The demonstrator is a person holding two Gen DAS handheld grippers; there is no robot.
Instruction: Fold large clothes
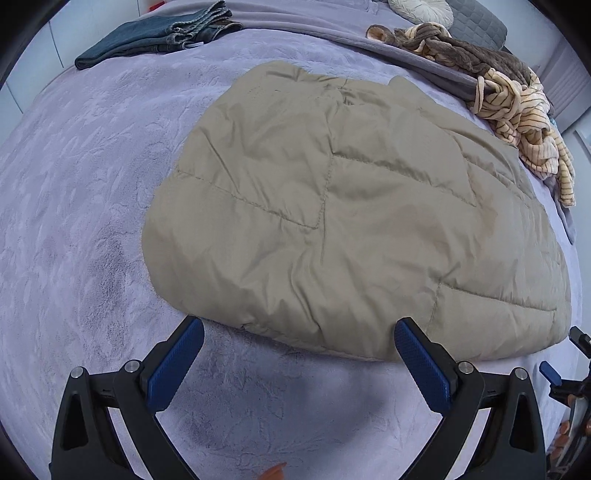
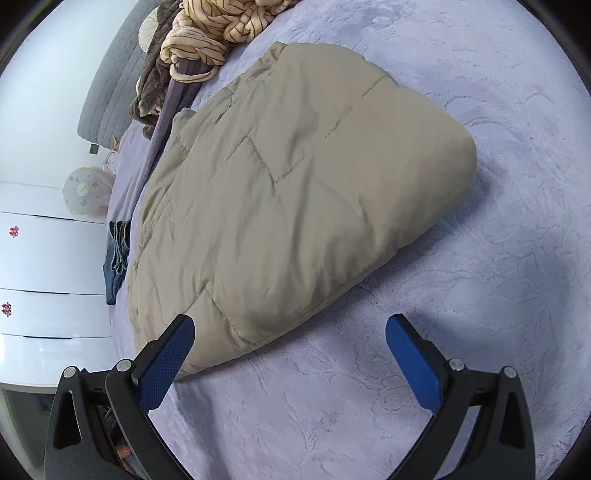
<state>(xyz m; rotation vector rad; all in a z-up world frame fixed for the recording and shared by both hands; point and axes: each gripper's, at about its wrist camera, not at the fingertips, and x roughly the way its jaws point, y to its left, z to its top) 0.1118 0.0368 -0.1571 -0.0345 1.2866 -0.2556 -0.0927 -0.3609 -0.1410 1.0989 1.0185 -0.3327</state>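
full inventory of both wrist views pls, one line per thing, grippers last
Beige quilted puffer jacket: 1, folded, middle of bed.
Lavender plush bedspread: 1, covers the bed under everything.
Dark blue denim jeans: 1, folded, far edge of bed.
Cream striped garment: 1, crumpled, heaped beside the jacket.
Brown fuzzy garment: 1, tangled with the striped one.
White round cushion: 1, at the headboard.
White drawer cabinet: 1, beside the bed.
Left gripper: black with blue pads, open, at jacket's near edge.
Right gripper: same, open, empty.

A folded beige quilted jacket [image 1: 351,214] lies on the lavender bed [image 1: 74,221]; left gripper [image 1: 299,354] gapes at its six-o'clock edge; jeans [image 1: 159,33] at eleven o'clock.
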